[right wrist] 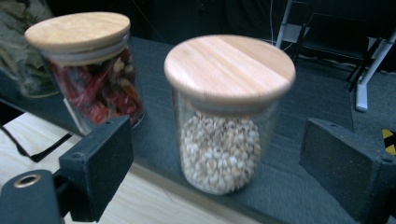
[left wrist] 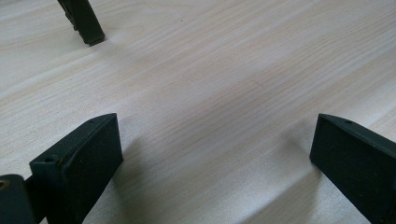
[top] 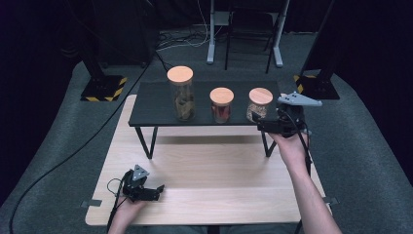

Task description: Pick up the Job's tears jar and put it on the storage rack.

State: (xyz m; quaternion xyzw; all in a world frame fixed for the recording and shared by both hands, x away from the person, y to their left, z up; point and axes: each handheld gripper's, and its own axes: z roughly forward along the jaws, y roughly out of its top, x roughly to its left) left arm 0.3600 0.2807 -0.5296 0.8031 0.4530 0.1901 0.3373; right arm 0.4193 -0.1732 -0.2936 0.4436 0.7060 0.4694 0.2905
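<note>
Three glass jars with wooden lids stand on a black raised shelf (top: 151, 105): a tall one (top: 181, 95), one with red contents (top: 221, 105) (right wrist: 88, 79), and one with pale beans (top: 258, 103) (right wrist: 224, 140). My right gripper (top: 260, 124) (right wrist: 217, 140) is level at the shelf's front right edge and open. The bean jar stands just ahead between its jaws, and neither pad touches the glass. Near the table's front left, my left gripper (top: 157, 189) (left wrist: 215, 135) is open low over the bare wood, with nothing between its jaws.
The shelf stands on thin black legs (left wrist: 86, 23) at the far half of a light wooden table (top: 209, 170). Cables (top: 63, 156) cross the grey floor on the left. Stand bases with yellow-black tape (top: 104, 87) flank the shelf behind.
</note>
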